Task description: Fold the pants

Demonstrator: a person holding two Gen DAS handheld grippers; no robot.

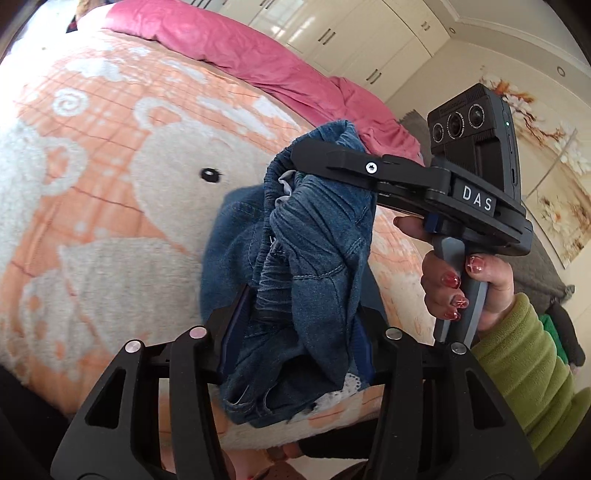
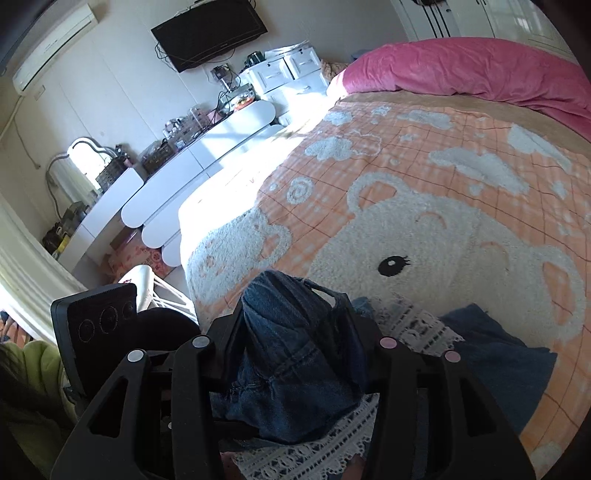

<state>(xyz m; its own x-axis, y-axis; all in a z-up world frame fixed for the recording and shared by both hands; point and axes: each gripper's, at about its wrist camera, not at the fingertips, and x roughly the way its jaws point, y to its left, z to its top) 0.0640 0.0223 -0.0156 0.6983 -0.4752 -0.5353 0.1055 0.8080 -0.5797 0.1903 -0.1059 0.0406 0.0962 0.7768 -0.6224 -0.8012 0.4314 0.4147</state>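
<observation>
Room: a bedroom; a bed covered by an orange bear-print blanket fills both views, with a pink duvet bunched along the upper right of the right wrist view.
Left gripper: the left gripper sits at the bottom centre of its own view, its two fingers pressed onto a bunched fold of denim that fills the gap between them.
Right gripper: the right gripper is at the bottom centre of its view, jaws likewise pinching a thick wad of denim; in the left wrist view it enters from the right, its fingers clamped on the upper edge of the fabric.
Pants: the blue jeans hang bunched and lifted between the two grippers in the centre of the left wrist view, above the blanket, with part of the denim trailing onto the bed at lower right of the right wrist view.
Right hand: a hand with red nails grips the handle at the right of the left wrist view, in a green sleeve.
Beneath: a white lace cloth lies on the blanket under the denim.
Background: a wall television at upper centre and white dressers along the left of the right wrist view.
</observation>
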